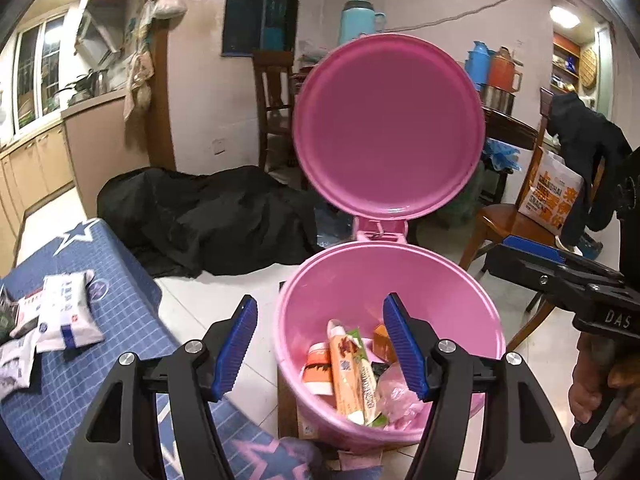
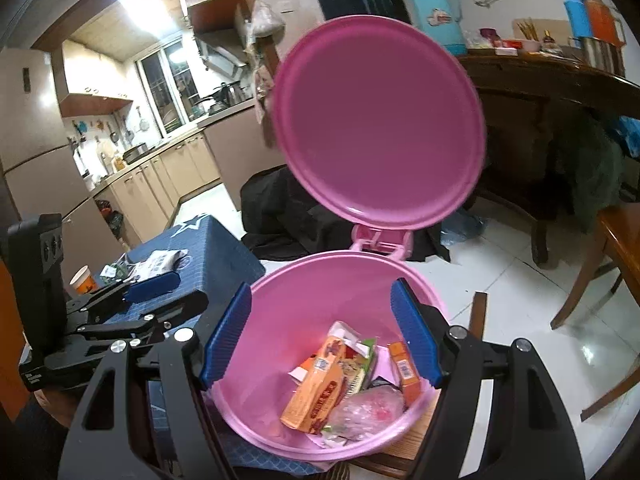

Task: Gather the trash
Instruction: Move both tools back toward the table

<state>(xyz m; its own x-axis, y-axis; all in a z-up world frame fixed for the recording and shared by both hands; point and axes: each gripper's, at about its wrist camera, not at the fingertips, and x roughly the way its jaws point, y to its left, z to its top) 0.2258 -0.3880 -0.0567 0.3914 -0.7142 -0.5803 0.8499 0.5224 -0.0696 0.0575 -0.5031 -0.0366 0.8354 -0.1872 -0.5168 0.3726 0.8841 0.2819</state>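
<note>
Left wrist view: a blue star-patterned cloth (image 1: 100, 272) fills the lower left with white packets (image 1: 66, 312) on it, white floor tiles (image 1: 224, 292) beyond, kitchen cabinets at far left. The pink bin (image 1: 460, 304) sits lower centre, lid (image 1: 390, 128) upright. An orange wrapper (image 1: 348, 376) inside runs lengthwise from upper left to lower right. The left gripper (image 1: 320, 350) is spread, empty.

Right wrist view: the bin (image 2: 288, 320) fills the lower centre, a wooden table at upper right. The right gripper (image 2: 322, 336) is spread, empty, over the trash (image 2: 320, 392).
</note>
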